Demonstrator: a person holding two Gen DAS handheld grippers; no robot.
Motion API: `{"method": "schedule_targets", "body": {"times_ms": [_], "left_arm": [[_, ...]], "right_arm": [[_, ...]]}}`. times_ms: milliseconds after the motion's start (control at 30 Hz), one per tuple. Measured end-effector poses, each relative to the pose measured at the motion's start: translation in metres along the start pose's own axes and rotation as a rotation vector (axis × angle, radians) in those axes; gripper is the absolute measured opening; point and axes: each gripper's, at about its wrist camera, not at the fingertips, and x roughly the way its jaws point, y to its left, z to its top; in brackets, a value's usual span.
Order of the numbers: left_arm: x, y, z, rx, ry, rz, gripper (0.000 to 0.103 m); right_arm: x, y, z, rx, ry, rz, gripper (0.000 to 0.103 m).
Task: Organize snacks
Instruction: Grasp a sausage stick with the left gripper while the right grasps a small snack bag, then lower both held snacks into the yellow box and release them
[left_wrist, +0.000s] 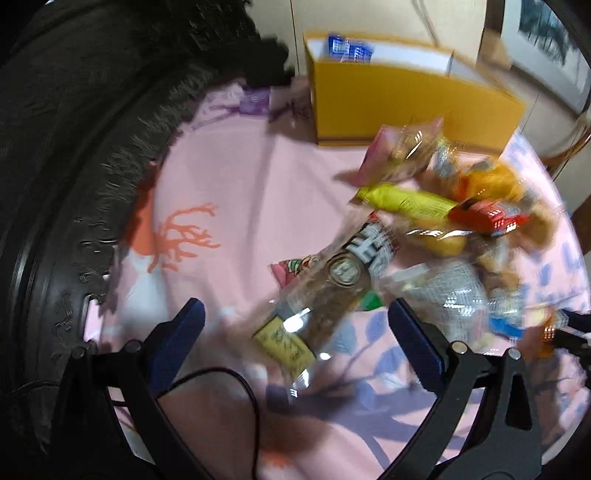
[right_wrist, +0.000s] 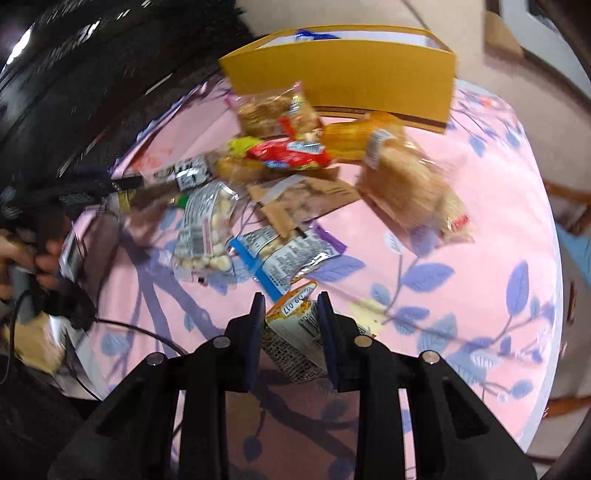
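At the bottom centre of the right wrist view, our right gripper (right_wrist: 291, 314) has its jaws drawn narrow on a small orange-edged packet (right_wrist: 295, 325), which sits between the pads with both appearing to press on its sides. We judge this to be a pick just made, the packet not yet lifted clear of the pink floral tablecloth (right_wrist: 480, 206).

In the left wrist view, our left gripper (left_wrist: 295, 317) stands with its jaws wide at the bottom of the frame. A long brown snack bag (left_wrist: 325, 291) lies just ahead of the fingertips, reaching down between them without either pad touching it. Blur makes the gap hard to read.

Further up, in the middle of the right wrist view, most of the snacks lie in a loose heap: a clear bag of pale balls (right_wrist: 207, 236), a blue-trimmed packet (right_wrist: 284, 254), a brown paper packet (right_wrist: 306, 199), a red packet (right_wrist: 291, 151) and a large bag of wafer-like pieces (right_wrist: 410, 188) toward the right.

Farthest off, at the top centre, the yellow box (right_wrist: 343, 77) stands open on the cloth. Something blue and white (right_wrist: 314, 35) shows above its rim, so we take it that at least one item is already inside.

By our estimate the sorting is at an early stage: nearly all the pile remains on the table, with one packet in hand and the box mostly unfilled as far as we can see.
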Motion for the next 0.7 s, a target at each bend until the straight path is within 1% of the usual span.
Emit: {"method": "schedule_targets", "body": {"times_ms": [33, 67, 100, 133, 200, 267, 300, 367, 433, 467, 533, 567, 600, 700], "left_arm": [[0.011, -0.001, 0.001, 0.01, 0.021, -0.003, 0.098], [0.016, -0.003, 0.001, 0.017, 0.031, 0.0, 0.083], [0.021, -0.004, 0.001, 0.022, 0.048, -0.011, 0.077], [0.023, -0.004, 0.0, 0.017, 0.059, -0.018, 0.077], [0.021, -0.004, -0.002, 0.008, 0.052, -0.037, 0.071], [0.017, -0.004, -0.005, 0.008, 0.051, -0.056, 0.061], [0.013, -0.003, -0.008, 0.001, 0.049, -0.077, 0.059], [0.005, -0.001, -0.014, -0.023, 0.043, -0.124, 0.049], [-0.003, -0.001, -0.022, -0.037, 0.036, -0.18, 0.043], [-0.006, -0.003, -0.025, -0.036, 0.035, -0.194, 0.04], [-0.007, -0.008, -0.03, -0.028, 0.053, -0.235, 0.036], [-0.006, -0.01, -0.032, -0.024, 0.068, -0.251, 0.036], [-0.003, -0.015, -0.034, -0.014, 0.087, -0.256, 0.036], [0.01, -0.027, -0.033, 0.012, 0.111, -0.247, 0.036]], "right_arm": [[-0.004, -0.003, 0.001, 0.015, -0.014, 0.006, 0.029], [-0.005, -0.005, 0.002, 0.02, -0.022, 0.007, 0.029], [-0.008, -0.007, 0.003, 0.022, -0.033, 0.005, 0.029], [-0.009, -0.007, 0.005, 0.022, -0.038, 0.004, 0.029], [-0.014, -0.014, 0.01, 0.035, -0.055, 0.008, 0.029], [-0.016, -0.019, 0.014, 0.064, -0.068, 0.017, 0.029], [-0.018, -0.023, 0.016, 0.091, -0.077, 0.031, 0.029], [-0.019, -0.029, 0.018, 0.141, -0.087, 0.063, 0.029], [-0.022, -0.033, 0.019, 0.178, -0.098, 0.091, 0.029], [-0.024, -0.035, 0.019, 0.204, -0.104, 0.106, 0.029], [-0.027, -0.037, 0.019, 0.225, -0.103, 0.117, 0.029], [-0.028, -0.037, 0.018, 0.235, -0.101, 0.12, 0.029], [-0.028, -0.037, 0.018, 0.239, -0.099, 0.123, 0.029], [-0.029, -0.034, 0.015, 0.243, -0.096, 0.124, 0.029]]}}
